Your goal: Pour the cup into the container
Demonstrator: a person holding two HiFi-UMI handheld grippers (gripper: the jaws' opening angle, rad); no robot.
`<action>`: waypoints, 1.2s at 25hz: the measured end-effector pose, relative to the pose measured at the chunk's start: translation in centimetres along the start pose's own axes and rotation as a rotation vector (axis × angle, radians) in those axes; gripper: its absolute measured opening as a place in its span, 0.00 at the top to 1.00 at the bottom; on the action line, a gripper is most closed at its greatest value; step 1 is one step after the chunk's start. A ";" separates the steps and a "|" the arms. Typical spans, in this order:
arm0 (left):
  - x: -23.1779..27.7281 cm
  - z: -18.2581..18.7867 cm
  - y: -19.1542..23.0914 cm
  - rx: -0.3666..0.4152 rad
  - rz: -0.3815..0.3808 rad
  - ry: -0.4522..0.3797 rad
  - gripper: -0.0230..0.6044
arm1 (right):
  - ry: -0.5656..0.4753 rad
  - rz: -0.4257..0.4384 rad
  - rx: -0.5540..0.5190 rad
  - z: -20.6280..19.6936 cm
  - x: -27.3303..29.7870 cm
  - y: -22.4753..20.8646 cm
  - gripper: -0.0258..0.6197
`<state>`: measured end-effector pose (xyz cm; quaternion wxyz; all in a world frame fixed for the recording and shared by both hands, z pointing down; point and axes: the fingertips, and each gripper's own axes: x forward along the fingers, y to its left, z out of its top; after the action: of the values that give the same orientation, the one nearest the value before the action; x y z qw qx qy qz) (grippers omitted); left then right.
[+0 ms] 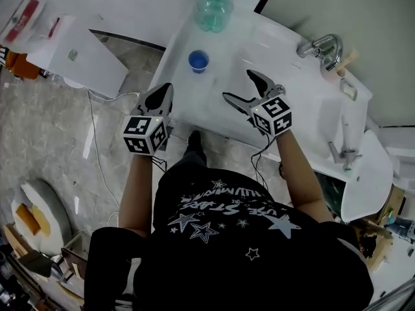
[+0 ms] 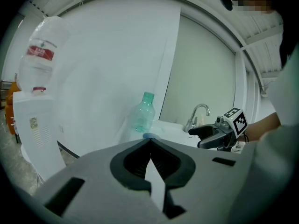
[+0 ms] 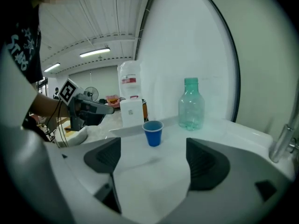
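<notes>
My left gripper (image 1: 166,89) has its jaws pressed together with nothing between them, and their tips meet in a point in the left gripper view (image 2: 149,139). It hangs over the near left edge of the white counter (image 1: 259,50). My right gripper (image 1: 237,84) has its jaws spread wide and is empty; in its own view (image 3: 152,164) bare counter shows between the two dark pads. It sits over the counter, just to the right of the left one.

The small blue cup (image 1: 198,61) stands upright on the counter, ahead of both grippers and between them, touching neither. In the right gripper view the cup (image 3: 153,133) is centred in the gap between the jaws but well beyond their tips. From the left gripper only a sliver of blue shows over the closed tips.

Beyond the cup, at the far edge of the counter, stands a clear greenish bottle (image 1: 214,5), upright and apart from the cup. A metal tap (image 1: 321,47) is off to the right, and a white water cooler (image 2: 37,101) stands on the floor to the left.
</notes>
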<state>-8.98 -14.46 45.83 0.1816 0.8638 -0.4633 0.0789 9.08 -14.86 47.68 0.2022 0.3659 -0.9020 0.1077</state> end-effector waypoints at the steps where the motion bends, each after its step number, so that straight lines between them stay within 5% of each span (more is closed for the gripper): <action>1: 0.5 0.2 0.7 -0.002 0.001 0.002 0.95 | 0.011 0.013 -0.004 0.1 0.9 0.0 0.28; 13: 5.3 0.6 6.4 -0.027 -0.002 0.058 0.95 | 0.119 0.144 -0.137 -1.0 10.5 0.7 0.28; 30: 8.1 -0.3 9.0 -0.041 -0.006 0.111 0.95 | 0.082 0.218 -0.198 -1.1 16.6 1.1 0.37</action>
<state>-11.95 -25.12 50.76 0.2250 0.8556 -0.4514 0.1163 -2.23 -23.93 55.98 0.2610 0.2396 -0.9336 0.0542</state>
